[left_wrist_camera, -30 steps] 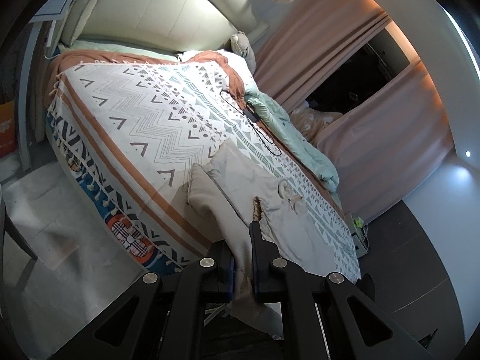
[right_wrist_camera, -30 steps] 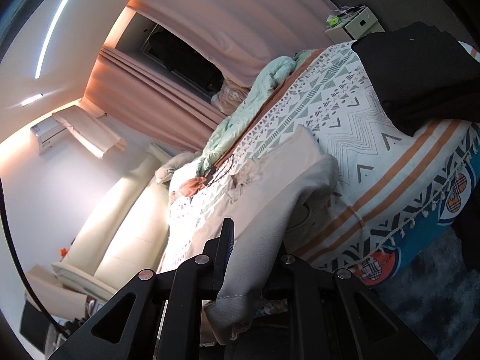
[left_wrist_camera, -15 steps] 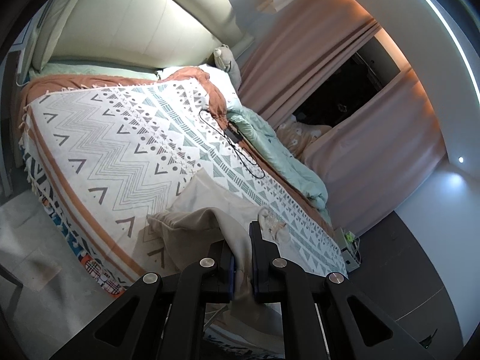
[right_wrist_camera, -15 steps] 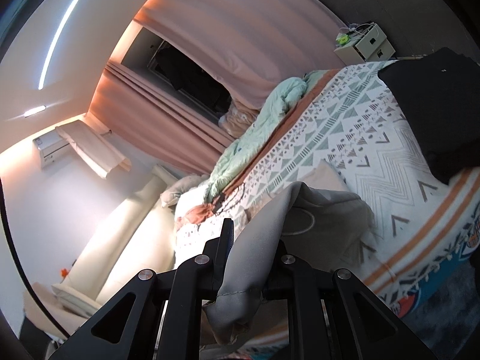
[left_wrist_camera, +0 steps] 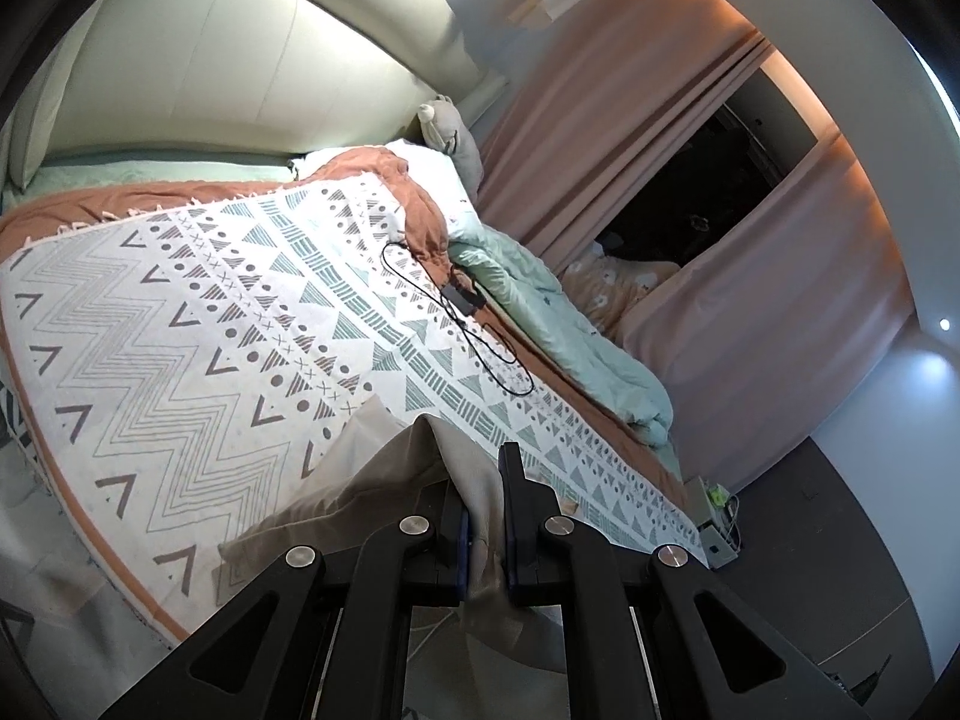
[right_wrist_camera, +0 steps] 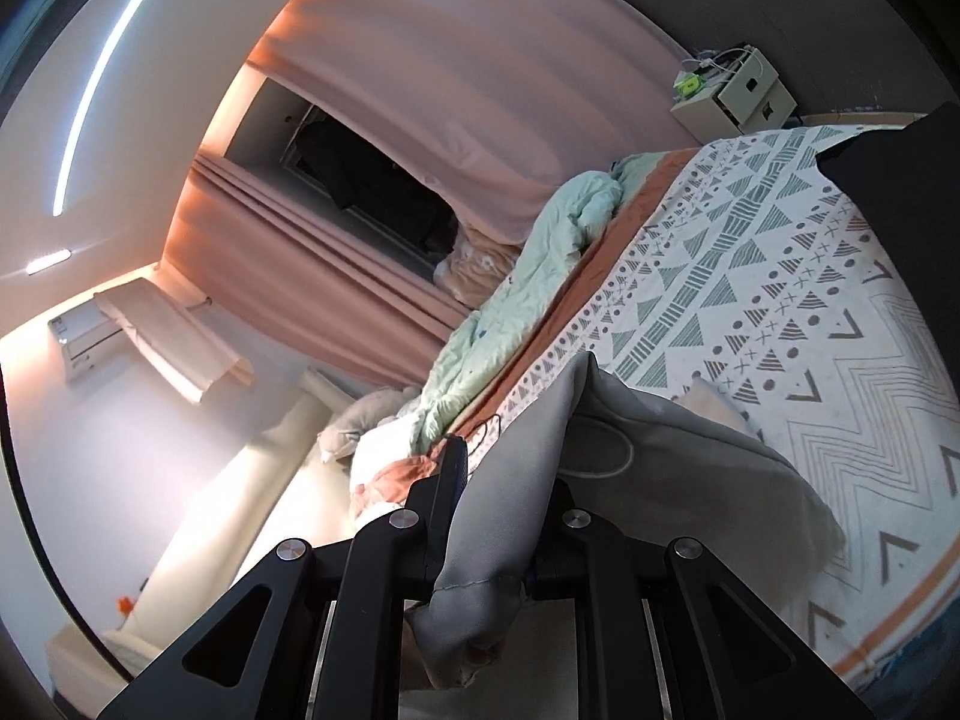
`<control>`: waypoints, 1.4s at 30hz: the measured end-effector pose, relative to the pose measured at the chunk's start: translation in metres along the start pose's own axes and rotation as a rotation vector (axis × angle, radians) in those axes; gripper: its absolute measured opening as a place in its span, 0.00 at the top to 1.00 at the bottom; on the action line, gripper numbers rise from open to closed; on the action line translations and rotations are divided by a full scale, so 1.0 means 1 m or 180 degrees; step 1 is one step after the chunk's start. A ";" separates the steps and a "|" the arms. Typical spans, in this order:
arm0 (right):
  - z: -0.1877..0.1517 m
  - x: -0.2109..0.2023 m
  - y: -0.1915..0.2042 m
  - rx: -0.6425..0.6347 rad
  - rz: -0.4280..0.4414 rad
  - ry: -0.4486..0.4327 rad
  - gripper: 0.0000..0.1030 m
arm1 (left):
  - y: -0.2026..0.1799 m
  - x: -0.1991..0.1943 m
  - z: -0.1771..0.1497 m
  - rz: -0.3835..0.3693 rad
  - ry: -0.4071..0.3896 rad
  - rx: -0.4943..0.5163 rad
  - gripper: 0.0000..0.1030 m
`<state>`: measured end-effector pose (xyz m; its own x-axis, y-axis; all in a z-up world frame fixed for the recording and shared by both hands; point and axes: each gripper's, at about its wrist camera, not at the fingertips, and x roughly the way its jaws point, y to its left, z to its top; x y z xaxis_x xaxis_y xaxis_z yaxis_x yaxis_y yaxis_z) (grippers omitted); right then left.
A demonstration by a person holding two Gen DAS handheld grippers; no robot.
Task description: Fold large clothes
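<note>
A large beige garment [left_wrist_camera: 372, 474] is lifted off the patterned bedspread [left_wrist_camera: 198, 324]. In the left wrist view my left gripper [left_wrist_camera: 483, 480] is shut on an edge of it, the cloth rising to a peak between the fingers and draping down to the left. In the right wrist view the same beige garment [right_wrist_camera: 660, 438] hangs in folds over the bedspread [right_wrist_camera: 840, 360], and my right gripper [right_wrist_camera: 504, 480] is shut on a thick bunch of it. The right-hand finger of that gripper is hidden under the cloth.
A black cable with an adapter [left_wrist_camera: 462, 300] lies on the bedspread beside a mint-green duvet [left_wrist_camera: 570, 348]. Dark clothing [right_wrist_camera: 900, 192] sits on the bed's far end. A white bedside cabinet [right_wrist_camera: 738, 90], pink curtains [right_wrist_camera: 456, 60] and a padded headboard [left_wrist_camera: 240, 60] surround the bed.
Both grippers have carried the beige garment forward over the bed. It lay flatter on the bedspread a second ago and is now bunched and lifted, covering less of the bed.
</note>
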<state>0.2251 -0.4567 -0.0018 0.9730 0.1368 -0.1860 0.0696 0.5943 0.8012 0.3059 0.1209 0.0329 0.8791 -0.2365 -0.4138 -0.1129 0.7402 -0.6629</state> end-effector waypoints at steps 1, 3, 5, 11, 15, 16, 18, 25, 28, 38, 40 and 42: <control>0.003 0.008 0.000 0.0029 -0.0007 -0.0006 0.85 | -0.002 0.008 0.004 0.0019 0.0002 -0.0003 0.92; 0.008 0.023 -0.001 0.0080 -0.0021 -0.0013 0.85 | -0.005 0.023 0.010 0.0056 0.0011 -0.0007 0.92; 0.013 0.039 -0.002 0.0128 -0.0048 -0.0020 0.85 | -0.008 0.039 0.016 0.0104 0.0028 0.0010 0.92; 0.020 0.081 -0.012 0.0315 -0.0179 -0.0056 0.85 | -0.016 0.092 0.029 0.0242 0.0127 0.0099 0.92; 0.021 0.110 -0.027 0.0486 -0.0320 -0.0061 0.85 | -0.017 0.129 0.032 0.0327 0.0209 0.0145 0.92; 0.021 0.117 -0.031 0.0516 -0.0360 -0.0057 0.85 | -0.015 0.139 0.031 0.0348 0.0236 0.0149 0.92; 0.020 0.130 -0.041 0.0548 -0.0431 -0.0036 0.85 | -0.013 0.158 0.029 0.0401 0.0288 0.0165 0.92; 0.005 0.174 -0.085 0.0523 -0.0602 0.0109 0.85 | 0.010 0.223 0.014 0.0612 0.0522 0.0168 0.92; -0.001 0.194 -0.095 0.0344 -0.0873 0.0176 0.85 | 0.018 0.247 0.007 0.0685 0.0618 0.0122 0.91; -0.003 0.235 -0.101 0.0082 -0.1179 0.0398 0.49 | 0.033 0.286 0.009 0.0716 0.0808 -0.0094 0.64; -0.003 0.230 -0.099 0.0081 -0.1141 0.0363 0.47 | 0.031 0.279 0.007 0.0657 0.0733 -0.0069 0.53; -0.003 0.229 -0.092 -0.0030 -0.1156 0.0354 0.47 | 0.026 0.270 0.006 0.0711 0.0621 0.0020 0.43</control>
<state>0.4413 -0.4778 -0.1199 0.8554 0.0007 -0.5179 0.4031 0.6270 0.6666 0.5429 0.0799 -0.0924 0.7272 -0.1834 -0.6614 -0.2901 0.7912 -0.5384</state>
